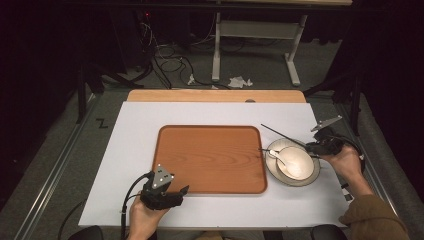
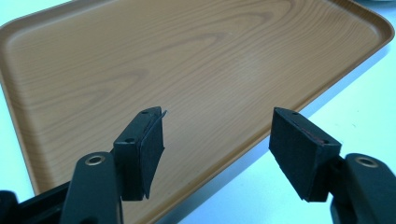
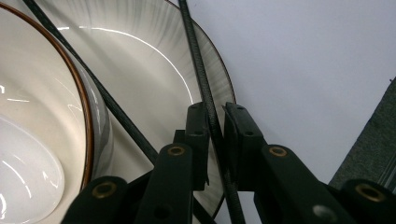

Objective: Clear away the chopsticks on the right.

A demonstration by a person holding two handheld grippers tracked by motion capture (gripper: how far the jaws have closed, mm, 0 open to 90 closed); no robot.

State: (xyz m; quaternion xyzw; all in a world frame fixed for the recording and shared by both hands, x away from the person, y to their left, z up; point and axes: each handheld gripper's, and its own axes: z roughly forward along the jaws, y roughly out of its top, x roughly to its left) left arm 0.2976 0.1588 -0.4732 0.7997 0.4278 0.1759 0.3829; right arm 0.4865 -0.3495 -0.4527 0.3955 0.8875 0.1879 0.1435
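A wooden tray (image 1: pixel 210 157) lies bare in the middle of the white table cover. To its right stands a pale plate (image 1: pixel 311 176) carrying a bowl (image 1: pixel 297 164) with a white spoon (image 1: pixel 276 156) in it. My right gripper (image 1: pixel 317 147) is at the plate's far right rim, shut on a black chopstick (image 1: pixel 282 136) that sticks out to the far left. In the right gripper view the held chopstick (image 3: pixel 201 70) runs between the jaws over the plate (image 3: pixel 154 60); a second chopstick (image 3: pixel 93 84) crosses the bowl (image 3: pixel 42 116). My left gripper (image 1: pixel 181 194) hovers open at the tray's (image 2: pixel 187 60) near edge, holding nothing (image 2: pixel 217 130).
The white cover (image 1: pixel 140 130) spans the table, with a wooden strip (image 1: pixel 215 95) showing at the back. Beyond it on the floor are cables (image 1: pixel 170 60), a white desk frame (image 1: pixel 255 35) and crumpled paper (image 1: pixel 239 81). A person's hands come in from the bottom.
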